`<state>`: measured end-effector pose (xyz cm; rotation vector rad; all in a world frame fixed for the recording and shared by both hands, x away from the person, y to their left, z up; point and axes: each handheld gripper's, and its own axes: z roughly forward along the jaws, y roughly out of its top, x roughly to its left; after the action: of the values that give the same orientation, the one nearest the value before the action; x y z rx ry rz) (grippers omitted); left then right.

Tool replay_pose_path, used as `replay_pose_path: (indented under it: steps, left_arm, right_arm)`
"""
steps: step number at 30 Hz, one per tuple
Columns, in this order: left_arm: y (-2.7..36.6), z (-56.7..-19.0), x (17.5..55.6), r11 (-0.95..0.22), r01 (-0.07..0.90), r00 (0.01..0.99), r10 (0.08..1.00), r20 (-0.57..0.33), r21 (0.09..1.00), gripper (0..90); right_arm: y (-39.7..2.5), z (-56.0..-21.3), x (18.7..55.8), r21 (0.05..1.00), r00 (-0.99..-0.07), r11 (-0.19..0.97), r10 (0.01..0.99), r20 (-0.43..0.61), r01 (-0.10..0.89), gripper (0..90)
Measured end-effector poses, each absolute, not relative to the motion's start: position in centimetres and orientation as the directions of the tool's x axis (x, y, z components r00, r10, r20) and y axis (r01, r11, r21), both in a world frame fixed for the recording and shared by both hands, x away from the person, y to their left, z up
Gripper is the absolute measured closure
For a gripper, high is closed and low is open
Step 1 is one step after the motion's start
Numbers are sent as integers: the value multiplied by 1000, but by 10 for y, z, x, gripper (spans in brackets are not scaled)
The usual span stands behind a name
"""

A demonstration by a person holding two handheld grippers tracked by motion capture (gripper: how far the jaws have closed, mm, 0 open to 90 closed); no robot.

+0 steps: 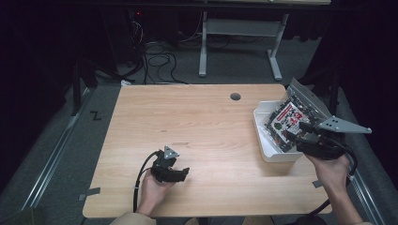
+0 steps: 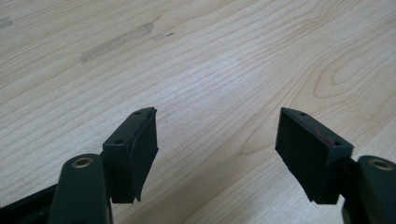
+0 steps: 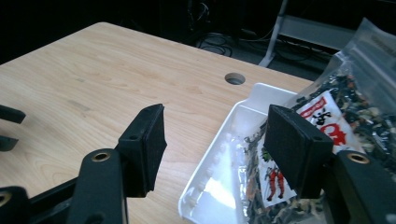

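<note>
Inspecting the work in hand: a clear plastic snack bag (image 1: 293, 117) with a red-and-white label lies partly in a white tray (image 1: 263, 140) at the right edge of the bench (image 1: 197, 126), its top end leaning out over the tray's far rim. The right gripper (image 1: 293, 132) hovers at the tray's near end, jaws spread wide and holding nothing; in the right gripper view the bag (image 3: 327, 126) sits just beyond the right jaw, not between the two. The left gripper (image 1: 185, 172) rests low on the bench, well apart from the tray, jaws likewise spread and empty.

Handling judgement: the bag looks light, soft and crinkly, its film likely slippery, its loose contents apt to shift. A pinch on the flat sealed edge or a corner would hold better than one across the filled middle. The tray is light and may slide.

Surface: pale wood laminate, smooth, with a cable hole (image 1: 235, 96) near the far edge. Room: dark, with floor cables (image 1: 159, 61) and a grey desk frame (image 1: 239, 42) behind.
</note>
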<state>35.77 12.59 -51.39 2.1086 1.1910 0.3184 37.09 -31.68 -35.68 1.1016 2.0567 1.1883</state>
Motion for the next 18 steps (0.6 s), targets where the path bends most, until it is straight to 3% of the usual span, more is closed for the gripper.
replay_pose_path:
  steps: [18]
  left_arm:
    - [126, -515, 359, -342, 662, 550, 826, -123, 667, 303]
  right_arm:
    - [-298, -366, 359, 877, -598, 292, 802, -6, 382, 391]
